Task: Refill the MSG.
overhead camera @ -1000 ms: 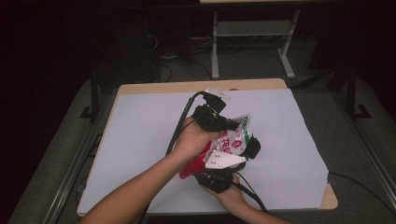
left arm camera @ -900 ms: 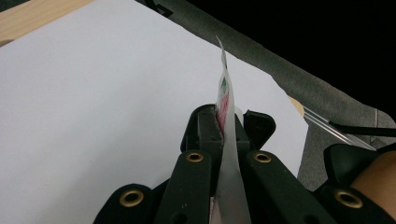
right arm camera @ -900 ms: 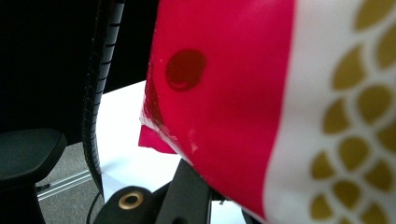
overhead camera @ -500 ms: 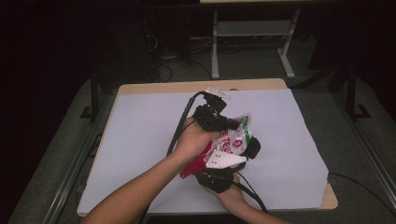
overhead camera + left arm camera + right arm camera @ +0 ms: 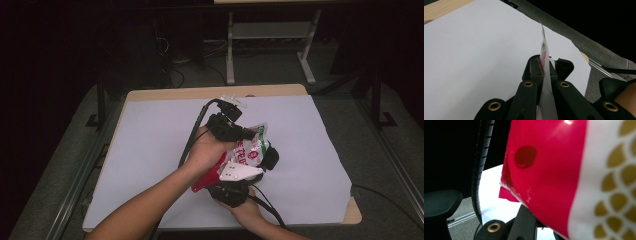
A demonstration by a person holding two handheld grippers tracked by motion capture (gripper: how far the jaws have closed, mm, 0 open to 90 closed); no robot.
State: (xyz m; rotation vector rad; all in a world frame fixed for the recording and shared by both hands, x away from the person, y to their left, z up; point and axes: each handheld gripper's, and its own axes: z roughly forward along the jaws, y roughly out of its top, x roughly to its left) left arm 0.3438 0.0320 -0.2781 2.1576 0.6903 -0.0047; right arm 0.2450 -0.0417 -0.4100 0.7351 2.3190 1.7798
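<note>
A crinkled snack packet (image 5: pixel 250 150), red, white and green, is held up over the table between both hands. My left gripper (image 5: pixel 246 134) comes in from the left and is shut on the packet's upper edge. In the left gripper view its jaws pinch the thin sealed edge of the packet (image 5: pixel 544 53), which stands on end between them. My right gripper (image 5: pixel 267 156) rises from below, a grey plate (image 5: pixel 239 173) on top, and is shut on the packet's lower right part. In the right gripper view the packet (image 5: pixel 554 170), glossy red and white with gold scales, hides one jaw.
A white sheet (image 5: pixel 150 150) covers the wooden table (image 5: pixel 210 92); its right edge (image 5: pixel 350 210) lies close to the hands. Black cables (image 5: pixel 192 135) trail from both grippers. Grey floor and a metal frame (image 5: pixel 230 50) lie beyond the far edge.
</note>
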